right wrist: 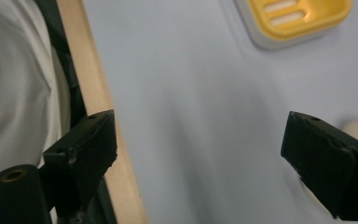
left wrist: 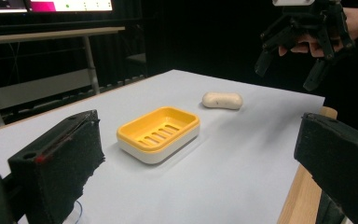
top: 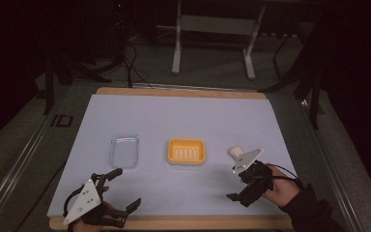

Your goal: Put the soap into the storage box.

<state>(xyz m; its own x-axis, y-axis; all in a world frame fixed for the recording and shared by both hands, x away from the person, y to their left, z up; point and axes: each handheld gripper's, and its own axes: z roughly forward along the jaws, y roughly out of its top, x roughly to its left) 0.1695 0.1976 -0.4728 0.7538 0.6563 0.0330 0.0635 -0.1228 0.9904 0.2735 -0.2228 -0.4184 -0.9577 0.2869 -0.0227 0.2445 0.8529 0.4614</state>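
From the high view, nearest me are my two tongs at the near edge of the counter (top: pixel 183 121), which is covered with a pale sheet over a wooden board. My left tongs (top: pixel 125 189) sit at the near left corner with the jaws spread wide and nothing between them; the left gripper view confirms it, with both black jaws far apart and bare sheet between them. My right tongs (top: pixel 235 182) hover at the near right, raised off the sheet, jaws also apart and holding nothing. In the right gripper view they point back toward the wooden edge of the counter, with a pale garment beyond it.

Just beyond the right tongs lies the soap bar (top: pixel 235 152), a whitish oblong resting flat on the sheet, near the tongs' grey plate but not gripped. In the left gripper view the soap (left wrist: pixel 222 100) lies on its own, apart from the dish, with the right tongs hanging in the air above and behind it. A sliver of it peeks past the far jaw in the right gripper view.

To the left of the soap, near the counter's middle, sits the yellow soap dish (top: pixel 187 151), upright, slotted tray showing, nothing in it. Further left, well apart from the dish, is a clear plastic lid (top: pixel 124 150) lying flat.

Past the counter's far edge, a metal stand (top: pixel 212 29) rises from the dark floor.
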